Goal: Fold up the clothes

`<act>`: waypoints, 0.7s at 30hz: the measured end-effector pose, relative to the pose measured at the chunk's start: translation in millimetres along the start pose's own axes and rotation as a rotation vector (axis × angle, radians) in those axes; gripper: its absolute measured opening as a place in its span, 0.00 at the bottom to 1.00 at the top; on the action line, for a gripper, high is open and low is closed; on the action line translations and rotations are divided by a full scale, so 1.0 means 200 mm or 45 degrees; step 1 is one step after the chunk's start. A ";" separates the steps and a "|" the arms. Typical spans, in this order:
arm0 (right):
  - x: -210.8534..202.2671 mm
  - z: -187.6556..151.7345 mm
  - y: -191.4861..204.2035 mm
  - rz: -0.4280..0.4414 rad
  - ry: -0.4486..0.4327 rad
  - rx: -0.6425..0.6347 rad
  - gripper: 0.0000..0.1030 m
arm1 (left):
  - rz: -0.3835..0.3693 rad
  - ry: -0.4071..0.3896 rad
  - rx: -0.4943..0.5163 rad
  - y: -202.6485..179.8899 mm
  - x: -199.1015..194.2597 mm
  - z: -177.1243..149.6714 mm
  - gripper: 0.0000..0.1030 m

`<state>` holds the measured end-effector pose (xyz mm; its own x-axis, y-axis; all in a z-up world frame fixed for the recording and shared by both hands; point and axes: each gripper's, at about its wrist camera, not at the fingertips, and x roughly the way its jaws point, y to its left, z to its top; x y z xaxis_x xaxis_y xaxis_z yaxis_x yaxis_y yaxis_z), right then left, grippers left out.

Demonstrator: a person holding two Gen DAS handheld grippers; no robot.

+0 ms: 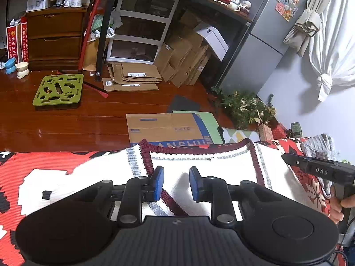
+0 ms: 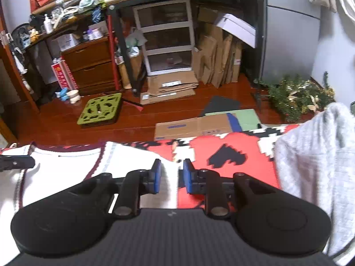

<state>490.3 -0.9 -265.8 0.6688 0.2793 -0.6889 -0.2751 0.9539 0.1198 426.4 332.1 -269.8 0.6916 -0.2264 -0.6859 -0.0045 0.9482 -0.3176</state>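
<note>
A white knit sweater (image 1: 199,166) with a dark red V-neck trim lies flat on a red, black and white patterned blanket (image 1: 17,173). My left gripper (image 1: 176,182) is open and empty, just above the sweater's collar area. My right gripper (image 2: 169,178) is open and empty, over the sweater's right edge (image 2: 133,159) where it meets the blanket (image 2: 233,146). The right gripper's body shows at the right of the left wrist view (image 1: 319,169). A grey knit garment (image 2: 310,161) lies bunched to the right.
Beyond the blanket's far edge is a wooden floor with flat cardboard (image 1: 164,128), a green cat toy board (image 1: 58,90), stacked boxes (image 1: 186,57), a drawer unit (image 1: 142,26) and a small Christmas tree (image 1: 246,108). A fridge (image 1: 266,33) stands at the back right.
</note>
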 end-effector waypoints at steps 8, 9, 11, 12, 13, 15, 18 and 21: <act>0.03 -0.01 -0.01 -0.088 -0.068 0.072 0.01 | 0.004 -0.003 0.009 0.00 0.00 0.00 0.24; 0.03 0.00 -0.02 -0.092 -0.066 0.067 0.02 | 0.003 -0.004 0.008 0.00 0.00 0.00 0.23; 0.04 0.01 -0.03 -0.100 -0.058 0.057 0.03 | 0.003 -0.004 0.004 0.00 0.00 0.00 0.23; 0.03 0.03 -0.05 -0.116 -0.056 0.086 0.05 | 0.003 -0.004 0.004 0.00 0.00 0.00 0.23; 0.01 0.05 -0.06 -0.134 -0.055 0.121 0.09 | 0.004 -0.003 0.005 0.00 0.00 0.00 0.23; -0.04 0.11 -0.07 -0.133 -0.089 0.184 0.13 | 0.004 -0.001 0.009 0.00 0.00 0.00 0.24; -0.15 0.23 0.01 -0.084 -0.132 0.198 0.17 | 0.007 -0.006 0.009 -0.01 -0.02 0.01 0.23; -0.21 0.26 0.12 0.056 -0.144 0.271 0.28 | 0.003 -0.029 -0.004 -0.01 -0.04 0.02 0.23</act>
<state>491.2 15.2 -196.4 0.7357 0.3202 -0.5968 -0.1620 0.9388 0.3040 422.9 333.3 -260.7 0.7081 -0.2189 -0.6713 -0.0082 0.9481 -0.3178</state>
